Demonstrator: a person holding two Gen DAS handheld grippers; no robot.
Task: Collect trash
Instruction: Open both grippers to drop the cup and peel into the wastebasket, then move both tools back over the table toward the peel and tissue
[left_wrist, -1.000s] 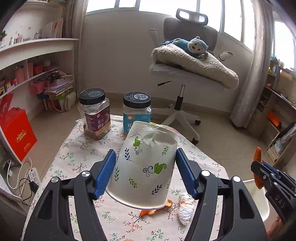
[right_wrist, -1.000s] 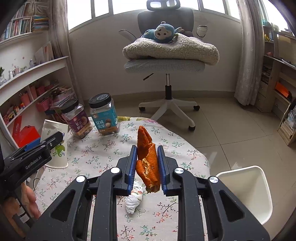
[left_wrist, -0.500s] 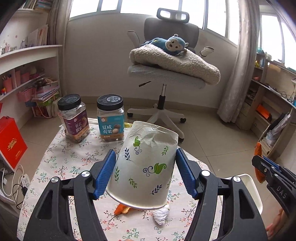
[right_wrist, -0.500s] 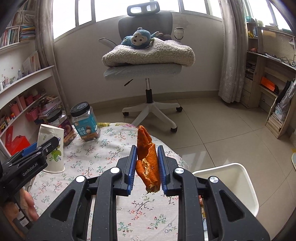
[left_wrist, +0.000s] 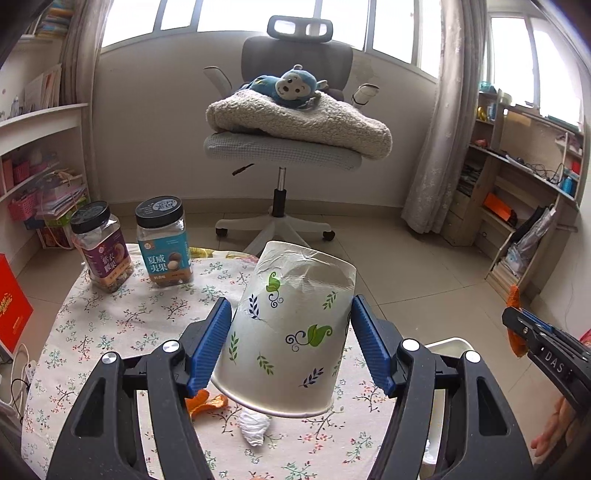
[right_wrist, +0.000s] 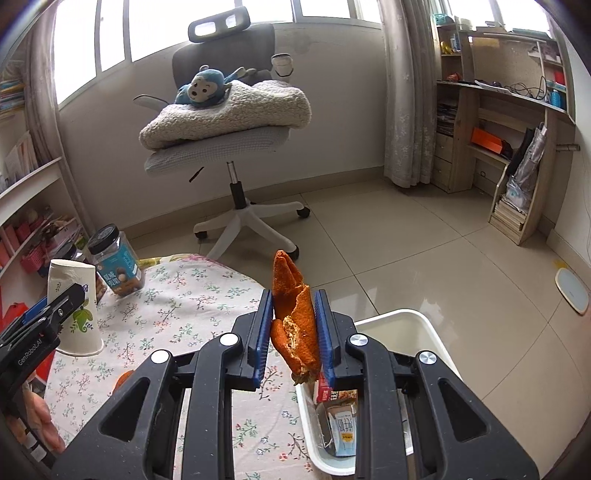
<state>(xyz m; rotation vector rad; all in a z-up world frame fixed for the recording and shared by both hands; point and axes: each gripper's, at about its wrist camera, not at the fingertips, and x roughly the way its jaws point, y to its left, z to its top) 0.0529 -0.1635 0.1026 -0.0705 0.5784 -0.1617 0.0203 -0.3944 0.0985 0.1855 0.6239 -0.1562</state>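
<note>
Left wrist view: left gripper (left_wrist: 290, 345) is grasping an upside-down paper cup (left_wrist: 291, 328) by its sides, w/ blue fingers (left_wrist: 208, 345) pressing on both flanks, base pointing away from camera and rim toward it. Cup wall is already showing creases near the base. Risk: thin wall is buckling under side pressure, so cup may be slipping out over the surface (left_wrist: 122, 325) before reaching the white bin (left_wrist: 448, 345), which is sitting low at right. Loose trash is remaining on the cloth below the cup: an orange peel scrap (left_wrist: 205, 402) and a crumpled tissue (left_wrist: 253, 428). Two jars (left_wrist: 164, 242) are standing well apart, at far left.

Right wrist view: right gripper (right_wrist: 293, 332) is clenching on an orange peel (right_wrist: 293, 317), held upright between the fingers (right_wrist: 262, 332), its lower tip hanging just above the bin rim (right_wrist: 391, 315). Bin is already holding wrappers. Risk: peel is sitting near the bin's near-left edge, so an early release may be dropping it onto the floral cloth or the floor; peel is also torn, so a piece may be breaking off.
</note>
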